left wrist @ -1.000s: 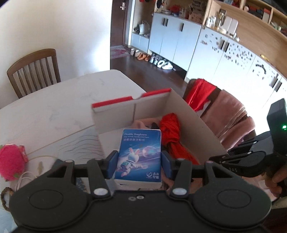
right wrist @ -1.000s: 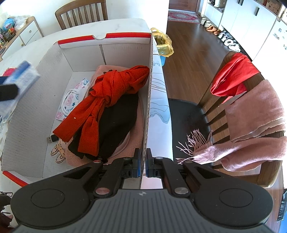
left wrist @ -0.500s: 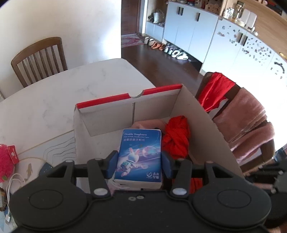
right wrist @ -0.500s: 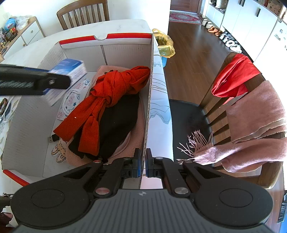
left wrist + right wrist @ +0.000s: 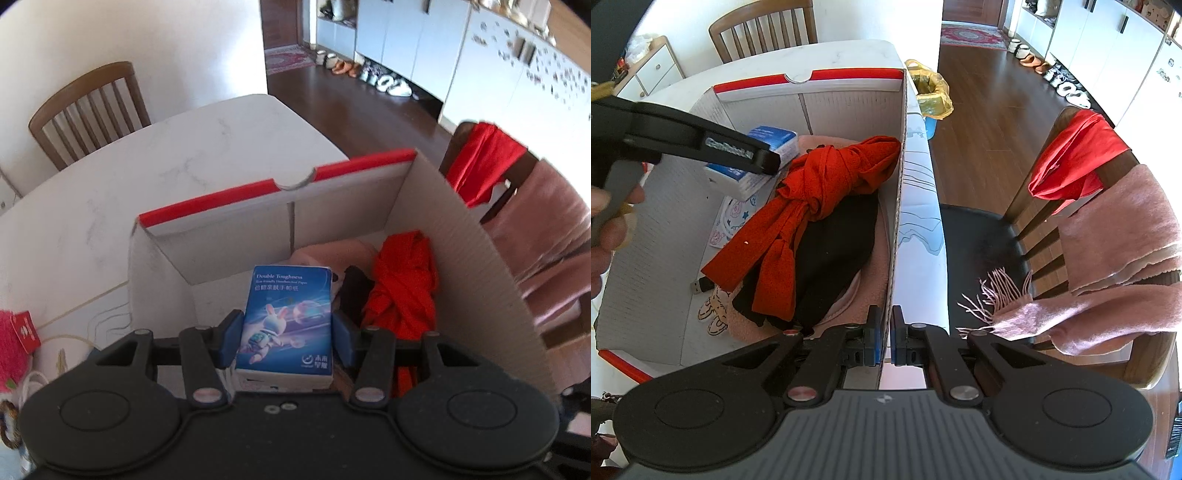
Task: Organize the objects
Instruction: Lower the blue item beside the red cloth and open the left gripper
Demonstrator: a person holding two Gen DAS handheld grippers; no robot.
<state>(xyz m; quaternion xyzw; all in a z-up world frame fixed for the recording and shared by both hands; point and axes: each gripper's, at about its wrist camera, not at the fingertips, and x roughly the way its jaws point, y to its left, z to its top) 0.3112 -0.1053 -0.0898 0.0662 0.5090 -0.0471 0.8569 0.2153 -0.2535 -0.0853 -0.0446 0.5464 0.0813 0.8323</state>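
Observation:
My left gripper (image 5: pixel 286 328) is shut on a blue tissue pack (image 5: pixel 286 321) with a rabbit picture, held over the inside of a white cardboard box (image 5: pixel 461 236) with red rims. In the right wrist view that tissue pack (image 5: pixel 755 173) hangs above the box's left half, under the left gripper's black arm. My right gripper (image 5: pixel 884 341) is shut on the box's right wall (image 5: pixel 899 192), pinching the near end of it. Inside the box lie a red knotted scarf (image 5: pixel 820 206), black cloth (image 5: pixel 831 258), pink cloth and a small USB stick (image 5: pixel 701 285).
The box stands on a white marble table (image 5: pixel 129 184). A chair (image 5: pixel 1071 240) draped with red and pink cloth is to the right. A pink fuzzy thing (image 5: pixel 9 350) and a cable lie at the table's left. A wooden chair (image 5: pixel 88 110) stands beyond.
The left gripper carried the tissue pack rightward and down, from outside the box's left wall to over its inside. The right gripper kept still on the box wall.

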